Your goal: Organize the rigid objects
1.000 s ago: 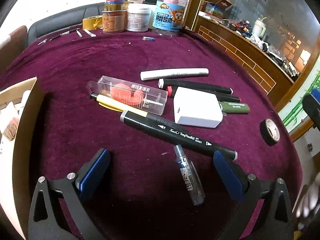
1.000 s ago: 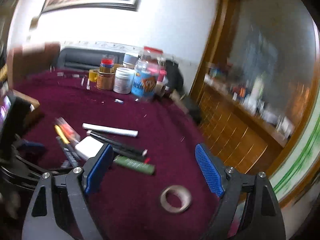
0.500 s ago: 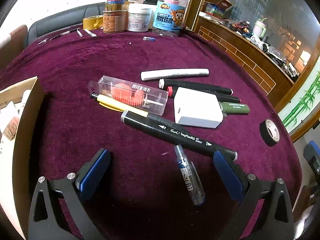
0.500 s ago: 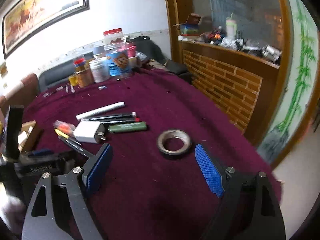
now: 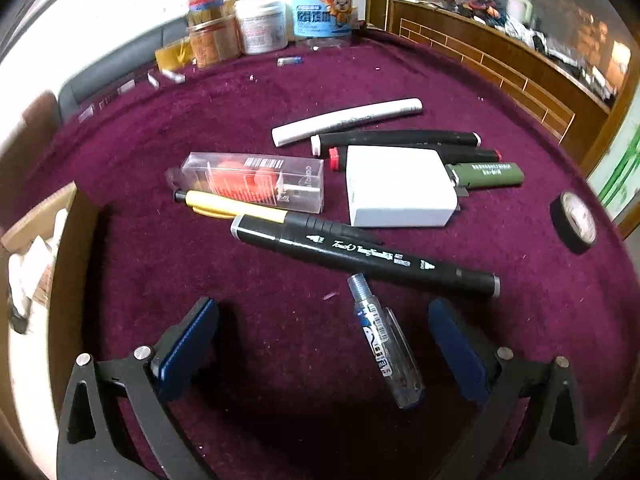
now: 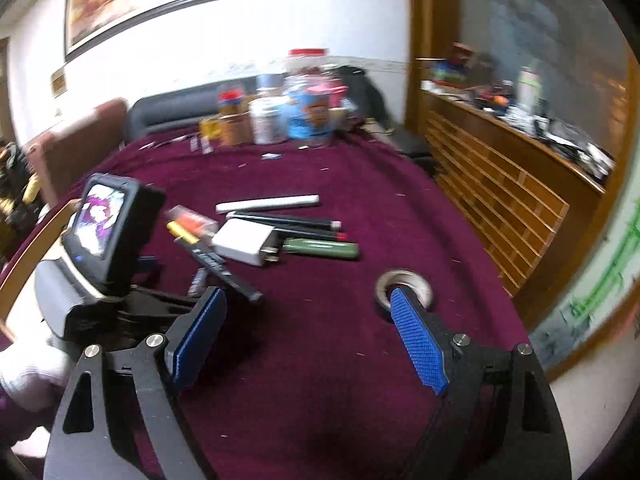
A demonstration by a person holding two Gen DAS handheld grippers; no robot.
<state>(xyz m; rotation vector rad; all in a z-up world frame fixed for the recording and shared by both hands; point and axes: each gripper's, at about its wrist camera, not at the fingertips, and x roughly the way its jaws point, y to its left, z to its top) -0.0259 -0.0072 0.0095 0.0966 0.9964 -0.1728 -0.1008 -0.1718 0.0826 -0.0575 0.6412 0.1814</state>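
My left gripper [image 5: 324, 320] is open and empty just above the purple cloth, with a clear blue refill tube [image 5: 384, 344] lying between its fingers. Ahead lie a black marker [image 5: 360, 254], a yellow pen [image 5: 228, 208], a clear case with an orange item [image 5: 256, 180], a white charger block [image 5: 400, 188], a green lighter-like stick [image 5: 486, 174], two black markers [image 5: 396, 138] and a white marker [image 5: 348, 120]. My right gripper [image 6: 308, 308] is open and empty; its right finger overlaps a roll of tape [image 6: 404, 286]. The left gripper's body [image 6: 104, 236] shows at left in the right wrist view.
A cardboard box [image 5: 60, 264] with white items stands at the left edge. Jars and tubs [image 5: 264, 24] stand at the table's far edge. The tape roll [image 5: 574, 222] lies near the right table edge. A wooden cabinet [image 6: 512, 200] runs along the right.
My left gripper has shifted slightly closer to the pile. My right gripper has swung and moved in over the table, so the tape roll is now at its right fingertip.
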